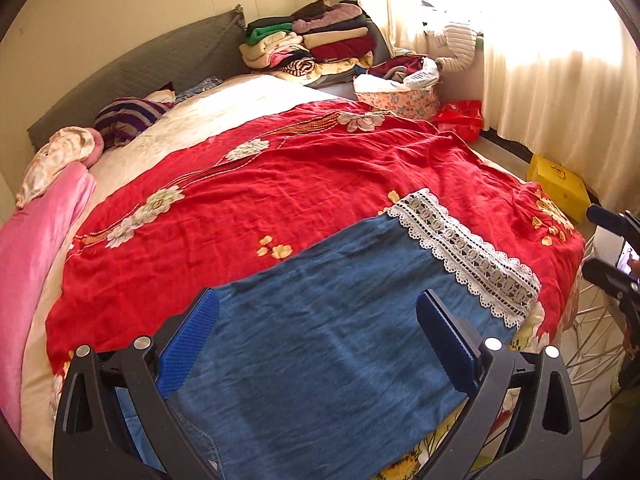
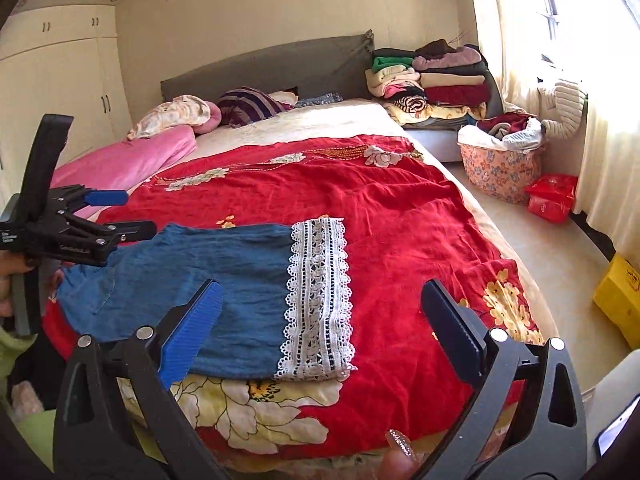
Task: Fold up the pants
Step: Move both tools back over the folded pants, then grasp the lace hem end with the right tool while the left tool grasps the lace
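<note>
Right, the blue denim pants lie flat and folded at the lower centre of the right wrist view, on the red floral bedspread, their white lace hem running down the frame as a neat band at the right end. In the left wrist view the same pants fill the lower middle, lace hem slanting off toward the right edge. The left gripper hangs over the denim with its jaws wide apart, gripping nothing; from the right wrist view it shows at the left edge beside the waist end. The right gripper is spread open too, straddling the lace end. There's plenty of bare red cover above the pants toward the grey headboard, while the bed's near edge sits just below them. Small white lettering on the left gripper's body is too blurred to read.
</note>
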